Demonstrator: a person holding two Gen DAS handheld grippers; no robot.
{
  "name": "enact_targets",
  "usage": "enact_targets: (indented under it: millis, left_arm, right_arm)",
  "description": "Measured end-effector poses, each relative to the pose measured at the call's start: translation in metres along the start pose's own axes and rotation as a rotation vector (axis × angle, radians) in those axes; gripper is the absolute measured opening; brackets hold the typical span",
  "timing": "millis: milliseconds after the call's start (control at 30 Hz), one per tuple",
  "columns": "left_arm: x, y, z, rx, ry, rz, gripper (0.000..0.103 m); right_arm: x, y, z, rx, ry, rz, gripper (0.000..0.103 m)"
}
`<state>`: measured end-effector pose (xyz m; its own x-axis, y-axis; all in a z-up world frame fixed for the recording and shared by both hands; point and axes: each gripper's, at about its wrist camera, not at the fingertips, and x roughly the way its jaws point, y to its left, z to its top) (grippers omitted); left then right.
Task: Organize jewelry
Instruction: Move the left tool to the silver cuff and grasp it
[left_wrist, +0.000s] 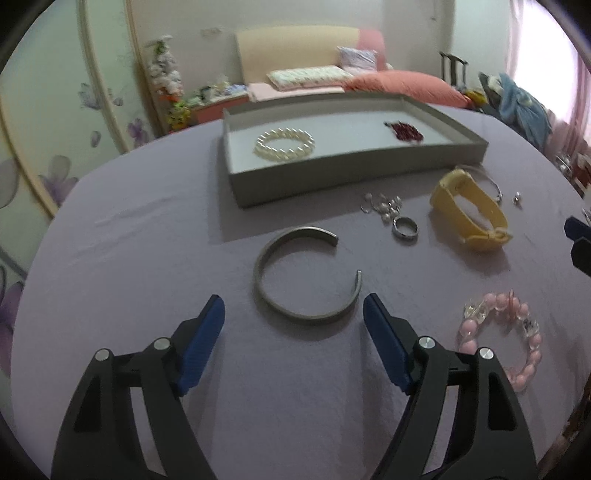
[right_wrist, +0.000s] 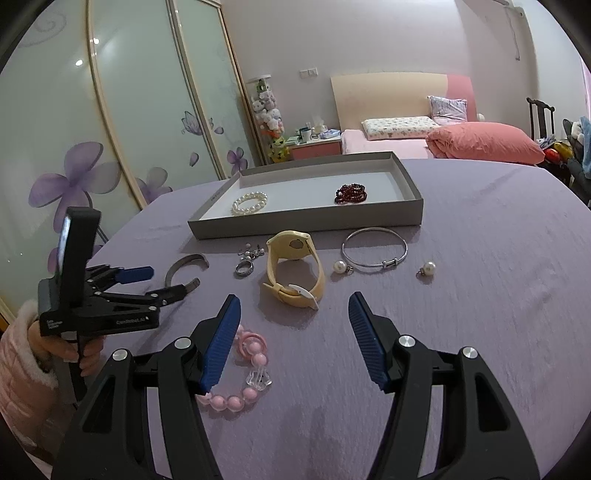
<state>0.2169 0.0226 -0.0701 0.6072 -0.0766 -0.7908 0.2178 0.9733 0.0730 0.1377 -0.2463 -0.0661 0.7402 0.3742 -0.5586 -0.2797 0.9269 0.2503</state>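
Your left gripper (left_wrist: 293, 308): jaws spread, silver cuff (left_wrist: 306, 273) on the cloth just ahead between the tips. Your right gripper (right_wrist: 293, 308): jaws spread, yellow watch (right_wrist: 295, 269) just ahead, pink bead bracelet (right_wrist: 236, 373) under its left finger. Grey tray (right_wrist: 306, 221) beyond, holding pearl bracelet (right_wrist: 250, 202).

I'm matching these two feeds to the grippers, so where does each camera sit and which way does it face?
Left wrist: on the left gripper, facing the open silver cuff bracelet beyond its open blue fingers.
Right wrist: on the right gripper, facing the yellow watch; its open fingers show, with the left gripper and the person's hand.
Both share the grey tray, pearl bracelet and pink bead bracelet.
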Motion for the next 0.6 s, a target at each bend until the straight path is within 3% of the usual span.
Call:
enact_targets:
  millis: [267, 433, 600]
  left_arm:
    - [0.015, 0.007, 0.012, -0.024, 0.020, -0.047, 0.077]
    - [0.016, 0.005, 0.015, -0.015, 0.011, -0.059, 0.065]
    - [0.017, 0.003, 0.016, -0.015, 0.010, -0.058, 0.064]
  right_arm:
    - [0.001, -0.002, 0.003, 0.005, -0.002, -0.002, 0.062]
    - [0.002, -0.002, 0.003, 0.006, -0.001, -0.003, 0.062]
    - [0.002, -0.002, 0.003, 0.006, 0.002, 0.001, 0.062]
